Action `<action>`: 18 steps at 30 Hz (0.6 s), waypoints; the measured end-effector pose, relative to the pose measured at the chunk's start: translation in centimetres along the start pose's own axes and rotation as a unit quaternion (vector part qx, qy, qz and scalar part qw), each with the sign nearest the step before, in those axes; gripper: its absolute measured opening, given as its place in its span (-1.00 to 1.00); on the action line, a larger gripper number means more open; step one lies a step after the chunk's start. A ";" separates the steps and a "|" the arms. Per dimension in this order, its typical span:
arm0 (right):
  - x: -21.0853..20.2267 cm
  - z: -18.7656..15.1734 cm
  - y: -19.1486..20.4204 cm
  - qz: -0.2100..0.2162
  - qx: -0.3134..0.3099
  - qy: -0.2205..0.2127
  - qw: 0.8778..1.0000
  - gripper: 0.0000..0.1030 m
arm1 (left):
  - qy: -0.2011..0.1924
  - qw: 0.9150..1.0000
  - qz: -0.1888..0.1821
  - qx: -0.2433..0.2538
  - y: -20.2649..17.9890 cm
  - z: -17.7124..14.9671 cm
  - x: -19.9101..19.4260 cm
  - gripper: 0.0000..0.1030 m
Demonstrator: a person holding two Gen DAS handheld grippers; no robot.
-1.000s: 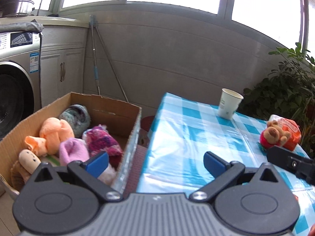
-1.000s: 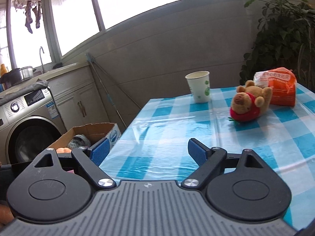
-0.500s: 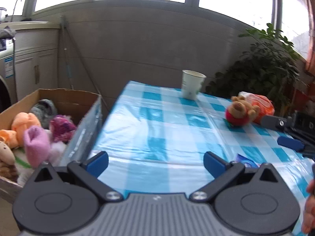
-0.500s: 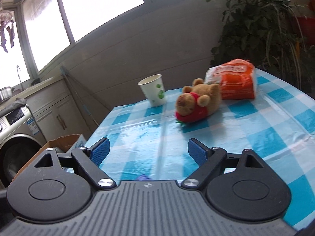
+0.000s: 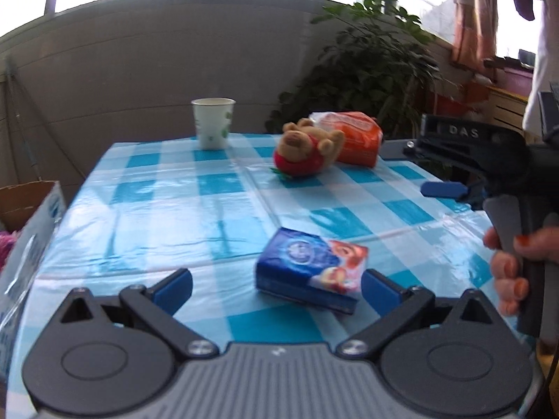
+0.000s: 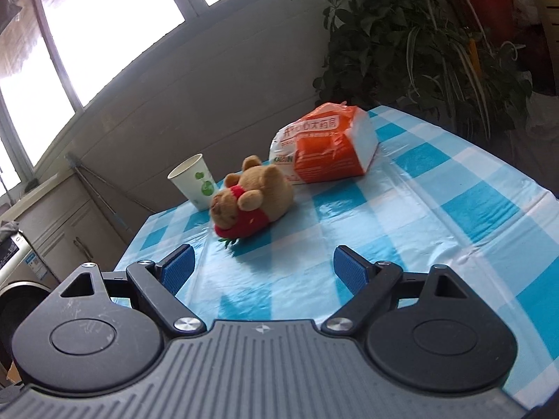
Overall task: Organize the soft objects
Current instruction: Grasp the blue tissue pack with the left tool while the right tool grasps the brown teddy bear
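A brown teddy bear in a red strawberry suit [image 5: 305,152] [image 6: 251,204] lies on the blue-checked tablecloth [image 5: 195,209] [image 6: 436,216]. Behind it rests an orange and white soft pack [image 5: 351,136] [image 6: 325,145]. A blue tissue pack [image 5: 312,269] lies just ahead of my open left gripper [image 5: 276,288], close to its right finger. My right gripper [image 6: 263,269] is open and empty, a short way in front of the bear. In the left wrist view the right gripper [image 5: 450,188] comes in from the right, held by a hand [image 5: 513,265].
A white paper cup [image 5: 213,122] [image 6: 194,181] stands at the table's far edge. The cardboard box [image 5: 31,209] sits off the table's left side. A leafy plant [image 5: 370,70] [image 6: 419,35] rises behind the table. A washing machine [image 6: 17,279] is at the far left.
Both grippers have swung right, away from the box toward the table. The tissue pack has come into the left view, and the bear has grown nearer in the right view.
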State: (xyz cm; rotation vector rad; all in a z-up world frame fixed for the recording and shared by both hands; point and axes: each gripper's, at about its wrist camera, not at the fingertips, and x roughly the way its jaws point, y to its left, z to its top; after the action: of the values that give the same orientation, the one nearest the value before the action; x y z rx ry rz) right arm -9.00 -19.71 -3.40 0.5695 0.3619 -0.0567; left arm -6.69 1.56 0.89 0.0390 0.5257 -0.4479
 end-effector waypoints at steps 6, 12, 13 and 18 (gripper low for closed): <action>1.7 1.1 -0.7 0.010 -0.001 0.014 1.000 1.00 | 0.013 0.999 -0.016 0.039 -1.1 1.0 2.0 0.97; 5.1 2.0 -0.3 0.037 0.002 0.050 0.998 1.00 | 0.052 0.997 -0.037 0.048 -1.4 1.8 4.4 0.97; 5.7 2.2 -0.1 0.038 0.000 0.053 0.998 1.00 | 0.058 0.996 -0.041 0.045 -1.3 2.0 4.8 0.97; 8.4 3.3 1.7 0.036 -0.031 0.056 0.997 1.00 | 0.064 0.996 -0.054 0.022 -0.7 2.3 5.3 0.95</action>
State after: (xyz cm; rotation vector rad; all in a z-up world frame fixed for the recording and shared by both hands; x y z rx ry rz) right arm 0.13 -19.67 -2.91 0.5250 0.4506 0.0558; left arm -1.80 -1.54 0.29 0.0821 0.6468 -0.5656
